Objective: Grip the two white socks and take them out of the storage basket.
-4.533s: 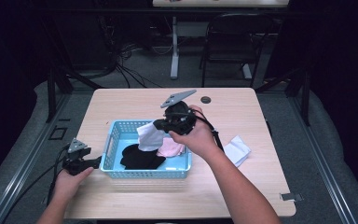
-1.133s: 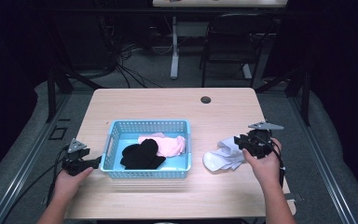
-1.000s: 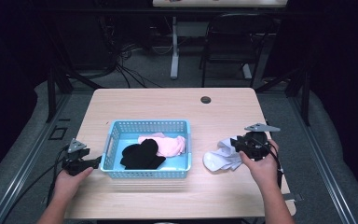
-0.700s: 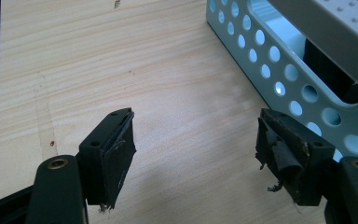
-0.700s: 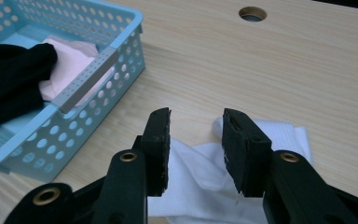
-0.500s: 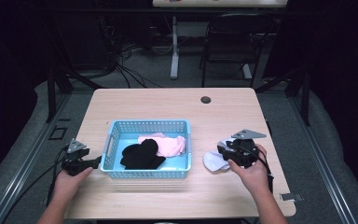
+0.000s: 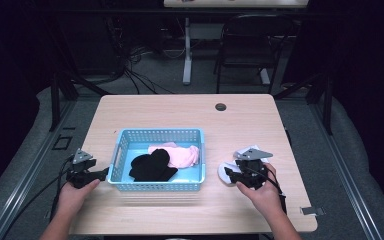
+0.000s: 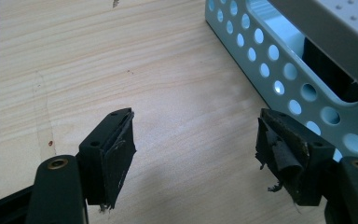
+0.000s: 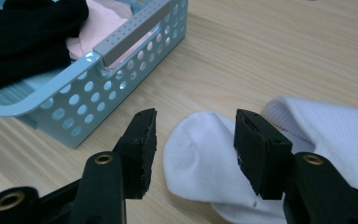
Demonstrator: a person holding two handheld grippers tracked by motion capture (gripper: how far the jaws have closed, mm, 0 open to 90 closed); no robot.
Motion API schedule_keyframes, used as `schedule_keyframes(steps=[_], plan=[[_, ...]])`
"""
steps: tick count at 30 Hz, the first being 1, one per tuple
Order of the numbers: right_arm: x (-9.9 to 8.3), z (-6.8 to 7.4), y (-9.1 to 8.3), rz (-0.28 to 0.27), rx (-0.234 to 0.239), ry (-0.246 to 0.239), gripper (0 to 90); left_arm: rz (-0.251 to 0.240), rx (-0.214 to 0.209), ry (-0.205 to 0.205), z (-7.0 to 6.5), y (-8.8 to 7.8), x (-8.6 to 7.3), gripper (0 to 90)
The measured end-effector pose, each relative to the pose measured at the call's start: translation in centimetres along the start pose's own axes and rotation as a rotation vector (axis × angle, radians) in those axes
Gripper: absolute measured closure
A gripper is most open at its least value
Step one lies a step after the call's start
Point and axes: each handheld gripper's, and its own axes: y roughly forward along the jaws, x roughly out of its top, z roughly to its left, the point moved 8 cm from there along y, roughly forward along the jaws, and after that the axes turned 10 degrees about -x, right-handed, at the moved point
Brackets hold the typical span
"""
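The right claw (image 9: 193, 144), its jaws just opening wide, hovers over the white sock (image 9: 205, 158) lying free on the counter (image 9: 279, 51), while the left claw (image 8: 196, 154) gapes empty.

From my seat the table (image 7: 180, 107) is bare along its far edge, apart from a small dark disc (image 7: 221, 107) near the far right corner. The blue basket (image 7: 156, 187) blocks the middle towards the near edge. I see a narrow lane between it and the white sock (image 9: 214, 163) on its right, and open wood between the basket and the left edge
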Motion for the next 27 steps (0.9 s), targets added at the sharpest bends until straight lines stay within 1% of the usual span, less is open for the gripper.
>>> schedule_keyframes(steps=[2, 4, 8, 11, 12, 13, 14, 15, 16, 17, 18, 19, 20, 23, 25, 26, 27], plan=[[-0.1, 0.1, 0.2, -0.003, 0.003, 0.000, 48.4, 0.000, 0.000, 0.001, 0.0, 0.0, 0.0, 27.8], [-0.7, 0.4, 0.7, -0.004, -0.005, -0.007, 47.2, 0.003, -0.002, 0.001, 0.0, 0.0, 0.0, 27.8], [-1.4, 1.0, 1.2, -0.009, 0.019, -0.021, 47.2, 0.000, -0.004, 0.000, 0.0, -0.1, 0.0, 27.8], [-1.7, 1.2, 1.4, -0.008, 0.020, -0.031, 47.2, 0.000, -0.005, 0.002, 0.0, 0.0, 0.0, 27.8], [-1.8, 1.6, 1.8, -0.006, 0.037, -0.020, 47.3, 0.001, -0.005, 0.005, -0.1, 0.0, 0.0, 27.8], [-1.8, 1.6, 1.8, -0.006, 0.037, -0.020, 47.3, 0.001, -0.005, 0.005, -0.1, 0.0, 0.0, 27.8], [-1.9, 1.7, 2.1, 0.000, 0.035, -0.024, 47.3, 0.005, -0.005, 0.008, -0.1, 0.0, 0.0, 27.8], [-1.9, 1.7, 2.1, 0.000, 0.035, -0.024, 47.3, 0.005, -0.005, 0.008, -0.1, 0.0, 0.0, 27.8], [-1.9, 1.7, 2.3, 0.000, 0.020, -0.030, 47.7, 0.006, -0.004, 0.009, -0.1, 0.0, 0.0, 27.8], [-1.9, 1.7, 2.3, 0.000, 0.020, -0.030, 47.7, 0.006, -0.004, 0.009, -0.1, 0.0, 0.0, 27.8], [-1.9, 1.7, 2.4, -0.001, 0.027, -0.015, 48.1, 0.005, -0.001, 0.006, 0.0, 0.0, 0.0, 27.8], [-1.9, 1.7, 2.4, -0.001, 0.027, -0.015, 48.1, 0.005, -0.001, 0.006, 0.0, 0.0, 0.0, 27.8], [-1.9, 1.6, 2.4, -0.003, 0.026, -0.005, 48.2, 0.006, 0.000, 0.009, 0.0, 0.0, 0.0, 27.8], [-1.9, 1.4, 2.4, 0.004, 0.020, -0.007, 48.2, 0.007, 0.000, 0.010, 0.0, 0.0, 0.0, 27.8], [-1.6, 1.0, 2.1, -0.015, -0.007, 0.000, 47.3, 0.004, -0.002, 0.007, -0.1, -0.1, 0.0, 27.8], [-1.6, 1.0, 2.1, -0.015, -0.007, 0.000, 47.3, 0.004, -0.002, 0.007, -0.1, -0.1, 0.0, 27.8], [-1.0, 0.4, 1.6, -0.049, -0.020, 0.027, 45.3, 0.003, -0.001, 0.006, -0.1, -0.1, 0.0, 27.8]])
